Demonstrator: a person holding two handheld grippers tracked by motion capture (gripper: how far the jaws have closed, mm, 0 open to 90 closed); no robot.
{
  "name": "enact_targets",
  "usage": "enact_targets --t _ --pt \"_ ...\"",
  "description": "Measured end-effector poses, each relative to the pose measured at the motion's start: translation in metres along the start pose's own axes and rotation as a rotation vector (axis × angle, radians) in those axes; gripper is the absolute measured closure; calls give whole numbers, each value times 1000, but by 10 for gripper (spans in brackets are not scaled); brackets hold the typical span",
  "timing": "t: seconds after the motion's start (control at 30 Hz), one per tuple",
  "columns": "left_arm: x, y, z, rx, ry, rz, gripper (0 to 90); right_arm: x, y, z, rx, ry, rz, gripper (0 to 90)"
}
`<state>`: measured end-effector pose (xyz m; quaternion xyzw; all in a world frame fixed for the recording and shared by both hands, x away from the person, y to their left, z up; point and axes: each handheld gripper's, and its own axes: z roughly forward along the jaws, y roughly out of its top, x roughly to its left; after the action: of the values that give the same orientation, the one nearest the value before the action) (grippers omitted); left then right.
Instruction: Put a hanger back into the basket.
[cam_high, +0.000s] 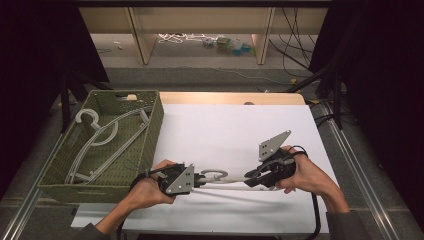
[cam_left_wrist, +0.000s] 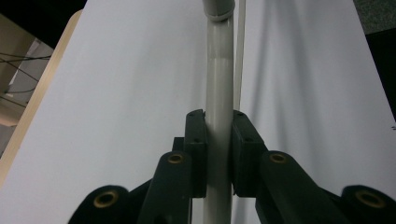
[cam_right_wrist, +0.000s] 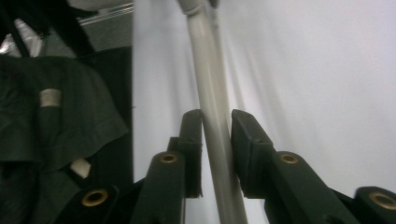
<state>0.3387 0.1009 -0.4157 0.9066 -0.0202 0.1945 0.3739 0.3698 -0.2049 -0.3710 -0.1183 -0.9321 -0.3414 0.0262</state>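
At far left we see a green woven basket (cam_high: 150, 131) holding more hangers (cam_high: 102, 137); beside it, over the white tabletop (cam_high: 225, 125), our left hand-held gripper (cam_high: 199, 180) and right hand-held gripper (cam_high: 248, 181) each pinch an end of a pale plastic hanger (cam_high: 222, 181).

I see the table (cam_high: 235, 125) under a white sheet, its wooden edge bare at the far side. A green woven basket (cam_high: 150, 145) sits on its left end.
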Motion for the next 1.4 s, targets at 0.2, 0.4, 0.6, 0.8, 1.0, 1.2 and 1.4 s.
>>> enact_targets --t 0.2,0.4,0.6,0.8,1.0,1.2,1.4 --pt "5 -5 -3 44 35 -131 796 -3 3 -6 -46 -133 104 437" --pt "12 -10 -11 43 53 -262 795 0 3 -14 -121 -292 173 272" --pt "18 -16 -22 20 72 -397 795 14 2 -21 -232 -386 192 260" --pt "24 -19 -38 -31 98 -502 796 26 -2 -22 -357 -488 223 220" --pt "24 -14 -61 -95 139 -550 796 35 -16 -15 -376 -534 238 195" --pt "26 -7 -87 -133 150 -574 796 42 -28 -11 -404 -547 256 177" --pt "32 5 -113 -148 138 -590 795 50 -36 -6 -401 -540 259 182"
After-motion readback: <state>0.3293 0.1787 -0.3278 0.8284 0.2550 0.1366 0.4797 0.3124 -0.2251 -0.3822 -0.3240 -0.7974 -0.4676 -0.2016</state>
